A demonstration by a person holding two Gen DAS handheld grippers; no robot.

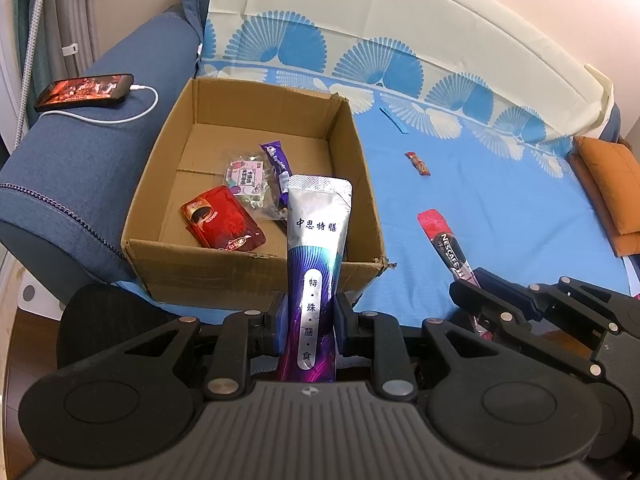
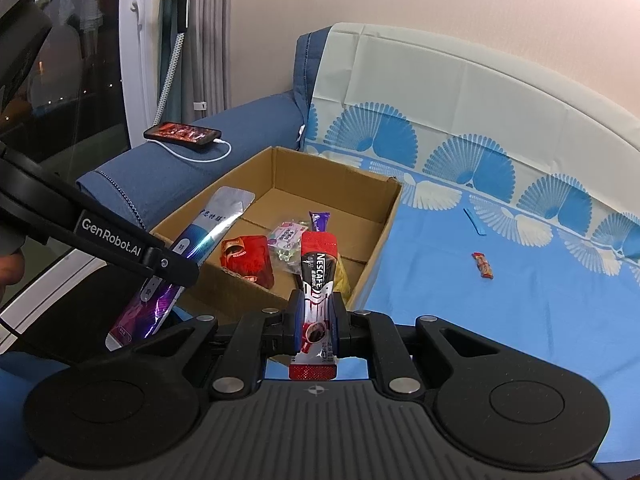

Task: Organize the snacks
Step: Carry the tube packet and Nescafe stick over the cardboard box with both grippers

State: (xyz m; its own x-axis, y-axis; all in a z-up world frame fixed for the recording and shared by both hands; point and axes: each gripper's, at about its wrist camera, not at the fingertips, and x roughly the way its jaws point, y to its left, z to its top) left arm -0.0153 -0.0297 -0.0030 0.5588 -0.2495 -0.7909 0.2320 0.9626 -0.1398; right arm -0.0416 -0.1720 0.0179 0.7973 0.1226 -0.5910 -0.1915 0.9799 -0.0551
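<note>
An open cardboard box (image 1: pixel 352 152) (image 2: pixel 384 224) sits on a blue sheet. Inside lie a red packet (image 1: pixel 224 220) (image 2: pixel 248 260), a clear candy bag (image 1: pixel 246 180) (image 2: pixel 284 240) and a purple stick (image 1: pixel 276 164) (image 2: pixel 319 220). My left gripper (image 1: pixel 310 320) is shut on a silver-purple sachet (image 1: pixel 316 248) (image 2: pixel 200 236), held upright just before the box's near wall. My right gripper (image 2: pixel 316 316) is shut on a red Nescafe stick (image 2: pixel 316 280) (image 1: pixel 448 248), near the box's right front corner. A small red candy (image 1: pixel 418 163) (image 2: pixel 483 265) and a blue strip (image 1: pixel 394 120) (image 2: pixel 474 222) lie on the sheet.
The box stands against a blue sofa armrest (image 1: pixel 100 148) (image 2: pixel 180 176) that carries a charging phone (image 1: pixel 84 90) (image 2: pixel 182 134). An orange cushion (image 1: pixel 608 188) lies at the far right. A blue-and-white patterned cloth (image 1: pixel 360 60) (image 2: pixel 480 140) covers the backrest.
</note>
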